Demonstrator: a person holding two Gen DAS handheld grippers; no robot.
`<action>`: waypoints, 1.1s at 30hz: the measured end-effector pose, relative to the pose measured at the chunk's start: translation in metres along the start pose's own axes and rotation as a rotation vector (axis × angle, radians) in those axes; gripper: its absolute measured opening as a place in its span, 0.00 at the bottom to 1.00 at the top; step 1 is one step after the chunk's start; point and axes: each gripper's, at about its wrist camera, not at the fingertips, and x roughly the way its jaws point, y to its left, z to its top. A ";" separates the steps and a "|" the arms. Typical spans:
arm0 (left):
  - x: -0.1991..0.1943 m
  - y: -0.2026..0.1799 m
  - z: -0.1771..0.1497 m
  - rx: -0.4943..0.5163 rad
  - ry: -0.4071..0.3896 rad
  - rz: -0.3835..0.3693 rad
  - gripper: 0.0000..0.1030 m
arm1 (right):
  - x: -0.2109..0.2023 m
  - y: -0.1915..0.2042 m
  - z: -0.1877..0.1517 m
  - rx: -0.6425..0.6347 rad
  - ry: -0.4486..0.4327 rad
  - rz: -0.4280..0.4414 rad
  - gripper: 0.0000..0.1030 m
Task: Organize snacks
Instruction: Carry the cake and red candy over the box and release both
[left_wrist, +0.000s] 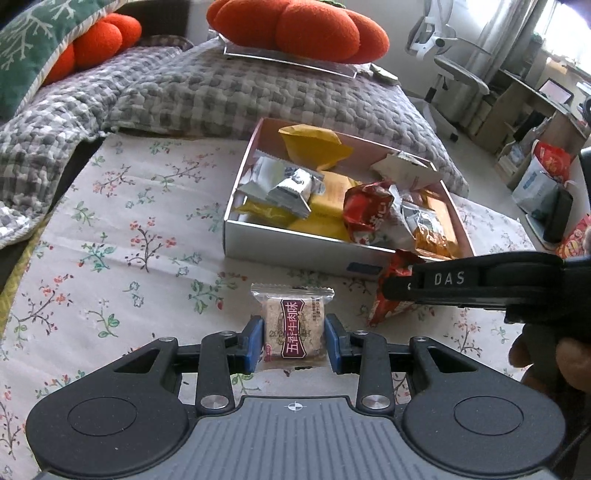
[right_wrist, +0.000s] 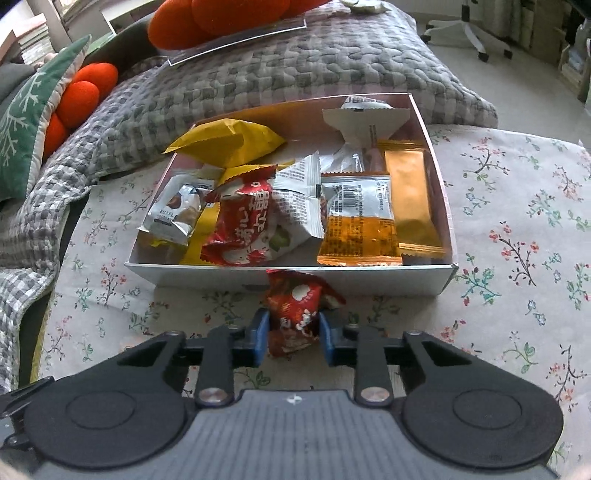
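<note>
A white box (left_wrist: 291, 246) (right_wrist: 207, 275) on the floral cloth holds several snack packets, yellow, red, silver and orange. My left gripper (left_wrist: 294, 341) is shut on a clear-wrapped grain bar with a maroon label (left_wrist: 294, 328), just short of the box's near wall. My right gripper (right_wrist: 293, 334) is shut on a small red snack packet (right_wrist: 295, 310) that reaches the box's front wall. In the left wrist view the right gripper's black finger (left_wrist: 472, 284) crosses from the right over that red packet (left_wrist: 393, 295).
A grey checked quilt (left_wrist: 229, 85) lies behind the box, with orange cushions (left_wrist: 295, 26) and a green pillow (left_wrist: 26, 51). An office chair (left_wrist: 454, 77), desk and bags (left_wrist: 543, 177) stand at the right. Floral cloth (right_wrist: 517, 229) spreads around the box.
</note>
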 end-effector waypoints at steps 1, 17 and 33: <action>-0.001 0.000 0.000 0.003 -0.002 0.001 0.31 | -0.002 0.000 0.001 0.003 0.001 0.002 0.23; -0.009 0.002 0.008 -0.010 -0.038 -0.007 0.31 | -0.033 -0.001 0.010 0.044 -0.019 0.079 0.22; -0.020 0.008 0.040 -0.046 -0.156 -0.048 0.31 | -0.064 -0.038 0.031 0.153 -0.157 0.109 0.22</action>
